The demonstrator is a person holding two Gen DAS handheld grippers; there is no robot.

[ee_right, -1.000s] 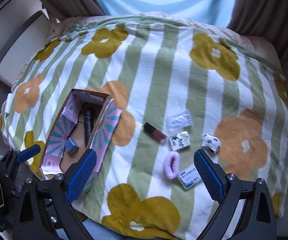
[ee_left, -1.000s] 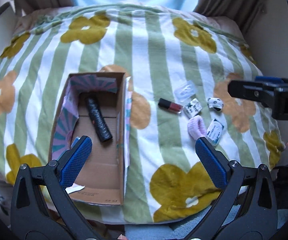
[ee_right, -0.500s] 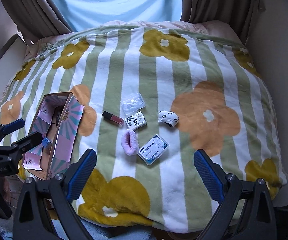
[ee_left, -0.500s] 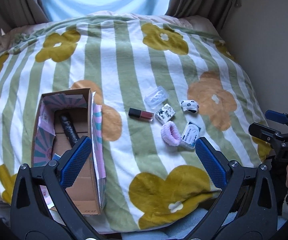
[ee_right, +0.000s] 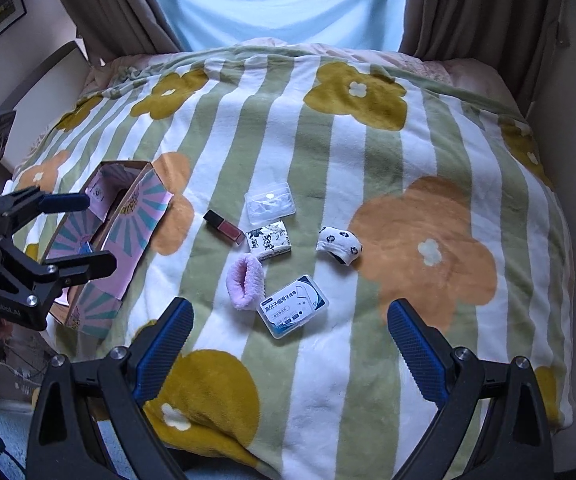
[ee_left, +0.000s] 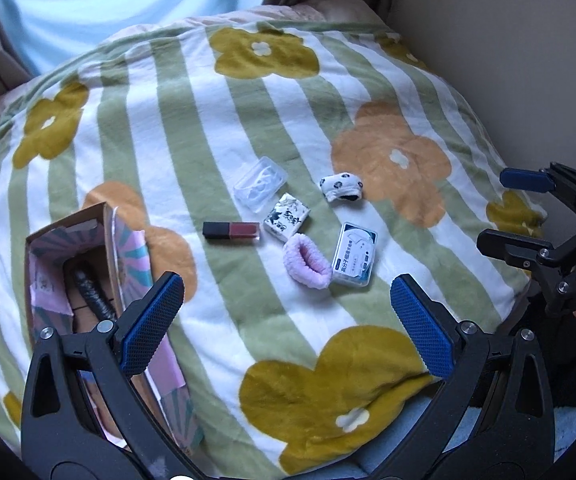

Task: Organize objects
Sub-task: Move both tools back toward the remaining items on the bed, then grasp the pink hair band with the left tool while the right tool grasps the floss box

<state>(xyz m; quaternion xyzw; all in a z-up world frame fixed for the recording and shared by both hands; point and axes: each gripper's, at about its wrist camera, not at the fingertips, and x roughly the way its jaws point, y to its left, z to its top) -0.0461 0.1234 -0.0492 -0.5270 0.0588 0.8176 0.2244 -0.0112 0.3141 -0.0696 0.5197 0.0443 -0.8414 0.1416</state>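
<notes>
An open cardboard box [ee_left: 106, 232] [ee_right: 128, 216] with pink and teal lining lies at the left on the blanket, with a dark tube [ee_left: 90, 292] inside. In the middle lie a lipstick [ee_left: 231, 230] [ee_right: 224, 226], a clear case [ee_left: 260, 182] [ee_right: 270, 204], a patterned packet [ee_left: 287, 216] [ee_right: 269, 242], a spotted sock [ee_left: 341, 187] [ee_right: 340, 244], a pink fuzzy band [ee_left: 306, 262] [ee_right: 245, 282] and a floss box [ee_left: 354, 254] [ee_right: 293, 306]. My left gripper [ee_left: 288, 328] [ee_right: 92, 232] hangs open beside the box. My right gripper [ee_right: 288, 344] [ee_left: 504, 210] hangs open at the bed's right edge, near side of the floss box. Both hold nothing.
A green-striped flower blanket [ee_left: 168, 140] covers the bed. A plain wall [ee_left: 488, 40] runs along the right side. Brown curtains [ee_right: 120, 12] and a bright window stand at the far end. The bed's front edge drops off just below both grippers.
My left gripper has swung right, from over the box toward the small items. My right gripper has shifted right and back. Both stayed open and no object moved.
</notes>
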